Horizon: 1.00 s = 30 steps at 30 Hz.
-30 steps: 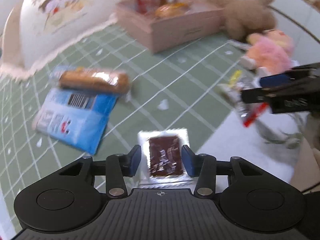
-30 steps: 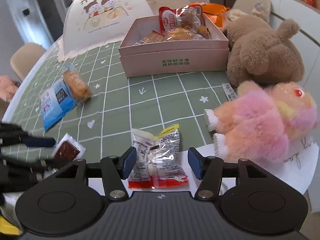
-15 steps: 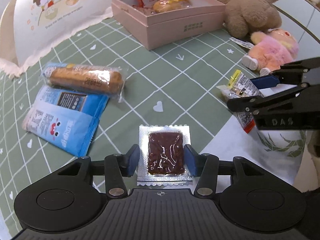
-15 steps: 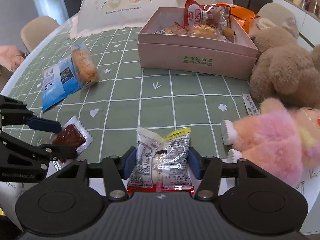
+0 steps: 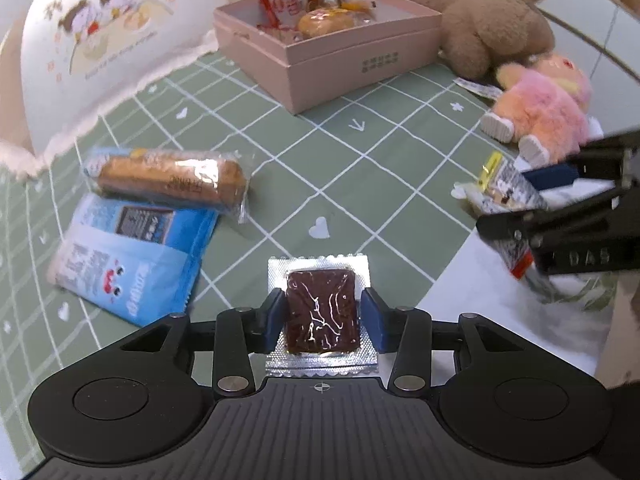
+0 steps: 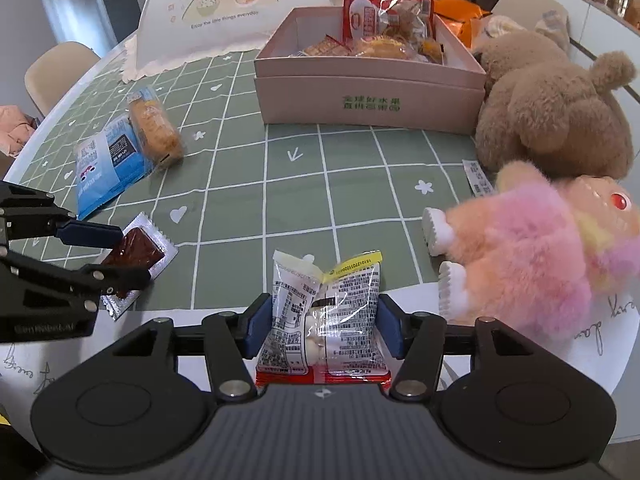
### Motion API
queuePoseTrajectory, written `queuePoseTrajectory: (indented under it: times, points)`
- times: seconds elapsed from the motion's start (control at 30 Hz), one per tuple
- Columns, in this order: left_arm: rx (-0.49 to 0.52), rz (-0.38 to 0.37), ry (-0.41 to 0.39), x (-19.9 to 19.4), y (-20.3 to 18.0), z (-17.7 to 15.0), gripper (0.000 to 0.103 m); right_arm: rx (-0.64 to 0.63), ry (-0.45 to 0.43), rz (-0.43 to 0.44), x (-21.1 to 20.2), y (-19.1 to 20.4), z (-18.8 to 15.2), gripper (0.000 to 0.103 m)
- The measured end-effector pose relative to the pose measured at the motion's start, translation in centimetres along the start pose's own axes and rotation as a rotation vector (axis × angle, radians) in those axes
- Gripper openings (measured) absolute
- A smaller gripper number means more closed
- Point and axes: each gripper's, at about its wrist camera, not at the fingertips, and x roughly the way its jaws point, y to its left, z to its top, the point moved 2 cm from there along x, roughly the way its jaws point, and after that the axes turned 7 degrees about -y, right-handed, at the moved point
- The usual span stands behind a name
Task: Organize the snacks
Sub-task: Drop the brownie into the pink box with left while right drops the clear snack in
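Observation:
A dark brown snack in a silver foil packet [image 5: 320, 312] sits between the blue pads of my left gripper [image 5: 322, 312]. Its jaws are closing and the pads press on the packet's sides. In the right wrist view the same foil packet [image 6: 136, 252] is tilted between that gripper's fingers. A clear packet with black print and a yellow tag [image 6: 324, 312] fills my right gripper [image 6: 322, 320]. Its jaws are easing open, but both pads still touch the packet. The pink box [image 6: 360, 92] at the back holds several snacks.
A wrapped bread roll [image 5: 168, 178] lies on a blue packet [image 5: 128, 256] at the left of the green checked cloth. A brown plush [image 6: 552, 112] and a pink plush [image 6: 540, 248] crowd the right side. A white food cover [image 6: 224, 8] stands behind. White paper [image 5: 500, 300] lies at the near edge.
Both sets of jaws have come in against their packets. The left wrist view now looks farther up the table, and the foil packet has tilted off the cloth.

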Motion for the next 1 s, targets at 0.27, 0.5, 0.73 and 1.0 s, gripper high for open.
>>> queuePoseTrajectory:
  times: [0.27, 0.5, 0.73, 1.0]
  points:
    - [-0.020, -0.003, 0.012, 0.3, 0.2, 0.3, 0.048, 0.046, -0.018, 0.010, -2.0, -0.3, 0.9, 0.050]
    - [-0.030, -0.024, -0.079, -2.4, -0.1, 1.0, 0.043, 0.111, -0.131, 0.016, -7.1, -2.2, 3.7, 0.050]
    - [-0.126, -0.135, -0.414, -9.2, 1.2, 14.0, 0.043, 0.149, -0.239, 0.000, -10.9, -4.9, 6.4, 0.050]
    - [-0.470, -0.294, -0.453, -3.9, 4.8, 20.4, 0.042, 0.134, -0.280, -0.070, -10.9, -7.2, 9.0, 0.051]
